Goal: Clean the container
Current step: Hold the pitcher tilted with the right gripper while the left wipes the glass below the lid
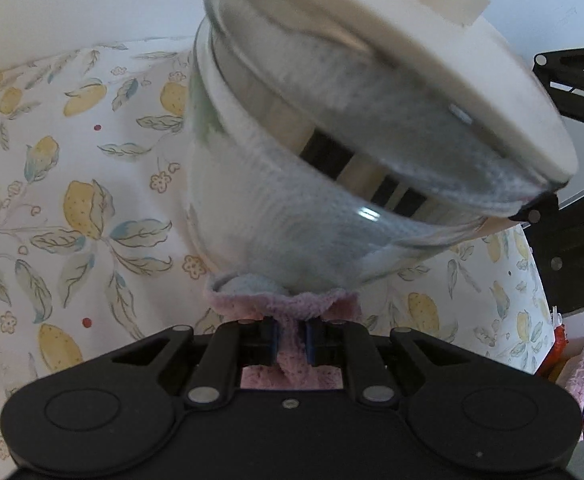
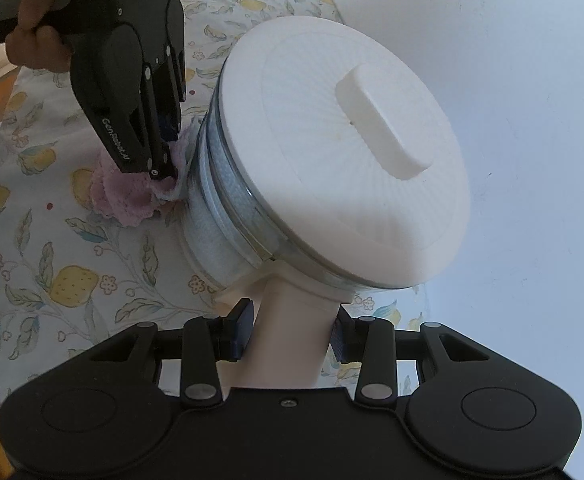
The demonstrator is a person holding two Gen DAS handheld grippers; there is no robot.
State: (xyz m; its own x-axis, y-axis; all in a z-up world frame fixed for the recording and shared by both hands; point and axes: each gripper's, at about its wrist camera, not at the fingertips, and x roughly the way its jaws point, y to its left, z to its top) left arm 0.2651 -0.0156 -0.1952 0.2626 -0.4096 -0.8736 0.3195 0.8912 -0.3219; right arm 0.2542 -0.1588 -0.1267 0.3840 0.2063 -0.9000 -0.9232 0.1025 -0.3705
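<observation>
Holding the container (image 2: 292,184) by its pale handle (image 2: 292,340), your right gripper (image 2: 292,336) has its two fingers closed against the handle's sides, one blue pad (image 2: 239,332) pressed on the left and the other on the right. The container hangs tilted above the table (image 2: 72,280), which is covered in a cloth printed with lemons and leaves, and its white lid (image 2: 332,168) with a raised oblong knob (image 2: 388,128) faces up and toward the right wrist camera. The clear wall under the lid shows a pale blue lining inside.

Your left gripper (image 1: 292,338) is closed tight on a pink cloth (image 1: 292,308), the fabric bunched between the two blue pads (image 1: 273,340). The cloth has a pale blue side as well, and that part is pressed against the clear wall of the container (image 1: 332,160), which fills the middle of the left wrist view and is slightly blurred. From the right wrist view, the left gripper (image 2: 164,168) comes in from the upper left, with your hand (image 2: 36,12) wrapped around its grip, and the cloth (image 2: 128,196) touches the container's side low down, opposite the handle. A white wall (image 2: 512,120) stands behind the table.
</observation>
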